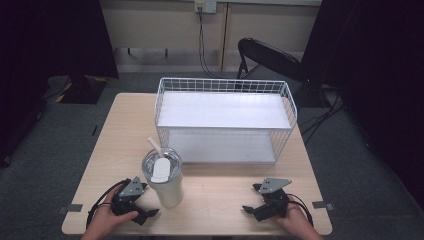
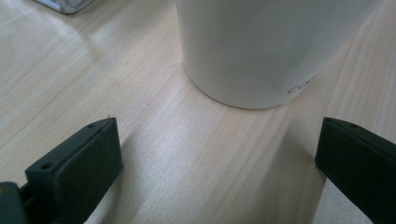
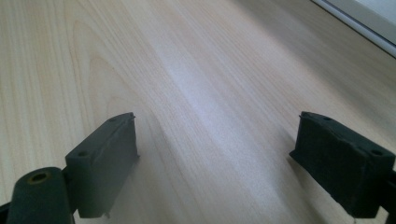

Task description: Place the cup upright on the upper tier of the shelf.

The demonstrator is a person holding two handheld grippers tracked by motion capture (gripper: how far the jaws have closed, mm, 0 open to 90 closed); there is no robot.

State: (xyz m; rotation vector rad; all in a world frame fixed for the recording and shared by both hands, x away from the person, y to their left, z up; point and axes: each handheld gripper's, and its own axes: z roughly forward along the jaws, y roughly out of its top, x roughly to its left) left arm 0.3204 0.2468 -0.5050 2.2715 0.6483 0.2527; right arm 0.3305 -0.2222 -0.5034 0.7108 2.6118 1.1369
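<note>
on the near half of the wooden table: one white tumbler with clear lid and straw, upright, in front of the white wire shelf rack. left gripper just beside the tumbler, jaws spread, nothing between. right gripper well apart, jaws spread over bare wood.

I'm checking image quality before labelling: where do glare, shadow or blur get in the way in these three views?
High view: sharp and evenly lit on the table, dark at both sides. Left gripper view: the white tumbler is close, cropped at the top and slightly soft, with a pale sheen on the wood before it. Right gripper view: a broad glare streak runs across the wood, and the far edge blurs.
</note>
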